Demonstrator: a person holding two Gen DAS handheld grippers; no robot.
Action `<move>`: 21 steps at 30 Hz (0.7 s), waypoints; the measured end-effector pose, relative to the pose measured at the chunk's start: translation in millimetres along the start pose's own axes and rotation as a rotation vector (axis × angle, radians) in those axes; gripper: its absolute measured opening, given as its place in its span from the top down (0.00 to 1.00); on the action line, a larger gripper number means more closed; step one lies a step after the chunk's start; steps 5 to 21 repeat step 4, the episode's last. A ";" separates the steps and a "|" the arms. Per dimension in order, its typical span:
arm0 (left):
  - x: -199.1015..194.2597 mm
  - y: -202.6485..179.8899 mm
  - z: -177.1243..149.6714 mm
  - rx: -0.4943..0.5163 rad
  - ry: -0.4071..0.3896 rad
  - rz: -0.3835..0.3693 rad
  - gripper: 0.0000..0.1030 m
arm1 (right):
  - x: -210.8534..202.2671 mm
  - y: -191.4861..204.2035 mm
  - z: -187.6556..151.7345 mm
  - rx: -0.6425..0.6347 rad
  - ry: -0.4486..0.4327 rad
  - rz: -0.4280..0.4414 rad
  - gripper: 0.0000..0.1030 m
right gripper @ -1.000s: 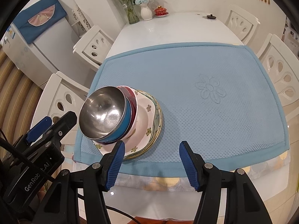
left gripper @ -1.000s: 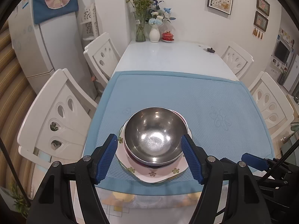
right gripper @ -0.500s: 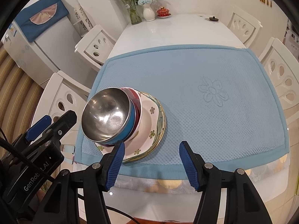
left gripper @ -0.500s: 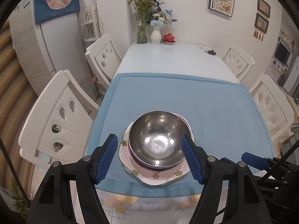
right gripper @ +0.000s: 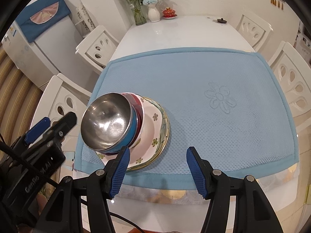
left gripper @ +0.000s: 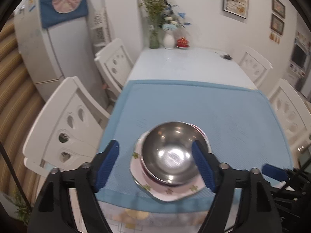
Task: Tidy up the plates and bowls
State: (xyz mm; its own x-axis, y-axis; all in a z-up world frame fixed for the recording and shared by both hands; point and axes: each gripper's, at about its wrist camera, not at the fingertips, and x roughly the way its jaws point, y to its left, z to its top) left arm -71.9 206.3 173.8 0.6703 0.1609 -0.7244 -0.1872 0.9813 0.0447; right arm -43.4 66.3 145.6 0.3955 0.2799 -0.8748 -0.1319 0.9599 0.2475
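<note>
A shiny polished steel bowl (left gripper: 171, 155) sits on glossy glazed floral plates (right gripper: 149, 136), over a matt, dimpled blue cloth mat (right gripper: 223, 128) on a smooth glossy table (right gripper: 175, 33).

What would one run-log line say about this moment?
stack: steel bowl atop nested bowls on floral plate, blue mat | left tool: open, jaws just widened, straddling bowl | right tool: open, empty

Three nested bowls (right gripper: 108, 124), two stacked plates (right gripper: 155, 134), one blue mat (right gripper: 213, 101), four white chairs (right gripper: 99, 48), two vases (right gripper: 154, 13), one fridge (right gripper: 38, 38), two grippers (right gripper: 157, 167).
</note>
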 end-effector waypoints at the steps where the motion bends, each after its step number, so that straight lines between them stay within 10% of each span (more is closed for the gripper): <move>1: 0.0 2.3 0.5 -0.008 -0.013 -0.003 0.26 | 1.1 -0.3 -0.7 0.006 0.002 -0.002 0.43; 21: 1.5 4.8 4.0 -0.010 -0.031 -0.004 0.26 | 5.6 -5.1 0.2 0.024 0.011 -0.008 0.43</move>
